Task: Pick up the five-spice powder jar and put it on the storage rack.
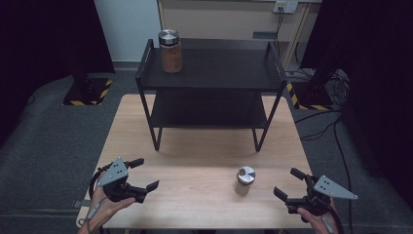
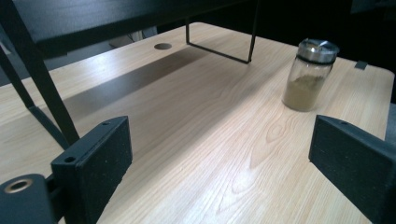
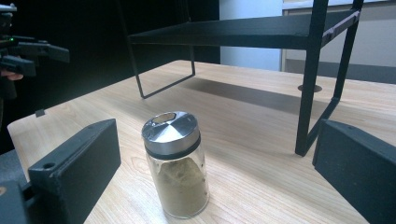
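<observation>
A small glass spice jar (image 1: 245, 180) with a silver lid and tan powder stands upright on the wooden table (image 1: 195, 156), toward the front right. The left gripper view shows this jar (image 2: 308, 74) far ahead to the right. It (image 3: 177, 165) stands close in front of my right gripper, roughly between its jaws' lines but ahead of them. A taller jar (image 1: 170, 50) with reddish-brown contents stands on the top of the black shelf (image 1: 214, 66). My left gripper (image 1: 146, 174) is open at the front left. My right gripper (image 1: 288, 183) is open at the front right, beside the small jar.
The black two-tier metal shelf rack's legs (image 1: 156, 139) stand on the back half of the table. A round cable hole (image 2: 162, 46) sits in the tabletop near the rack. Dark floor, cables and stands with hazard tape (image 1: 87, 92) surround the table.
</observation>
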A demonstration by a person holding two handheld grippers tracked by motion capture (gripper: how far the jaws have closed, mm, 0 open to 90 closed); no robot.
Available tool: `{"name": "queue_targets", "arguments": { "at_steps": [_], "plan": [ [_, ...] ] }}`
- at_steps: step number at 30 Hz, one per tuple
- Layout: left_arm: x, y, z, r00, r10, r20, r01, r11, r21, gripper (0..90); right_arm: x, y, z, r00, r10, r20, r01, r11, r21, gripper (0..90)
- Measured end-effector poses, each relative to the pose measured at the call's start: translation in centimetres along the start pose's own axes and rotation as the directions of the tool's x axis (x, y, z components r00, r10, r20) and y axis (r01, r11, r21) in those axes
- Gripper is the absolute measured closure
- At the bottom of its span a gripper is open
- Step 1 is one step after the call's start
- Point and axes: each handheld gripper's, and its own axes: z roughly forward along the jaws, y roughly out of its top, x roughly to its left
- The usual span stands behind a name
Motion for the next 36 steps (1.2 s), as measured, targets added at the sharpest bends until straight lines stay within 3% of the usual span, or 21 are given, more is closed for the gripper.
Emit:
{"name": "queue_targets", "arguments": {
  "at_steps": [6,13,23,28,36],
  "plan": [
    [-0.7,-1.1,-0.8,0.9993,0.007,-0.036,-0.008,0.9997,-0.025,4.9,0.0,0.0,0.1,1.0,-0.001,-0.001,0.001,1.0,0.002,1.4],
    [-1.2,-2.3,-2.1,0.9938,-0.021,-0.109,0.015,0.9983,-0.056,4.4,0.0,0.0,0.0,1.0,0.002,0.001,-0.002,1.0,0.002,1.4],
    [-0.9,-3.1,-2.9,0.9912,-0.039,-0.126,0.025,0.9941,-0.106,3.8,0.0,-0.1,0.1,1.0,0.008,0.003,-0.008,1.0,0.005,1.4],
    [-0.6,-3.7,-3.2,0.9888,-0.079,-0.127,0.061,0.9882,-0.14,3.8,0.0,-0.1,0.0,0.9999,0.011,0.01,-0.011,1.0,0.004,1.4],
    [-0.5,-3.7,-2.9,0.9946,-0.047,-0.093,0.033,0.9891,-0.144,3.5,0.0,-0.1,0.0,0.9998,0.011,0.016,-0.011,1.0,0.004,1.4]
  ]
}}
